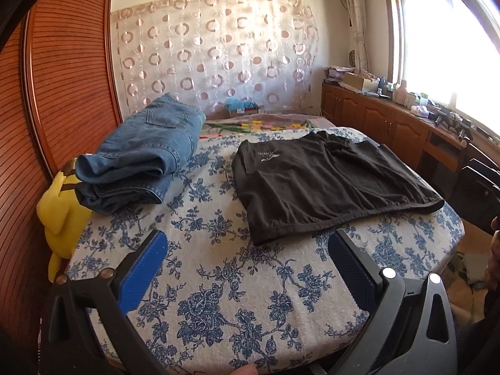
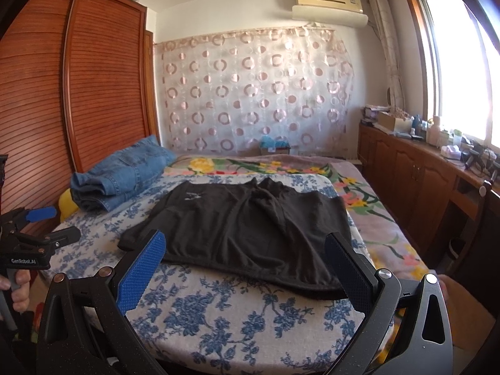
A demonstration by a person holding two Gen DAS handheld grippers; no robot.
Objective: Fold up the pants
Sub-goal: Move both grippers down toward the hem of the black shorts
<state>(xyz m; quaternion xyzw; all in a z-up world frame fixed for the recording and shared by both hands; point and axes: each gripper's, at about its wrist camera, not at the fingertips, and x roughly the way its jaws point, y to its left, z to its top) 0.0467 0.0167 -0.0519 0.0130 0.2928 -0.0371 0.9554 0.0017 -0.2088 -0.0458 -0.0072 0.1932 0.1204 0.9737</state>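
Note:
Black shorts (image 1: 322,181) (image 2: 247,228) with a small white logo lie spread flat on the blue-flowered cloth (image 1: 218,281) (image 2: 234,309), waistband toward me. My left gripper (image 1: 247,243) hangs open above the cloth, just short of the waistband's left end, nothing between its blue pads. My right gripper (image 2: 245,247) is open too, its fingers straddling the near waistband edge without touching it. The left gripper (image 2: 47,225) also shows at the left edge of the right wrist view, held by a hand.
Folded blue jeans (image 1: 140,156) (image 2: 118,178) are stacked at the far left beside a yellow plush toy (image 1: 62,215). A wooden wardrobe (image 2: 78,93) stands on the left. A cluttered wooden cabinet (image 2: 422,168) runs under the window on the right. A flowered blanket (image 2: 359,193) covers the bed beyond.

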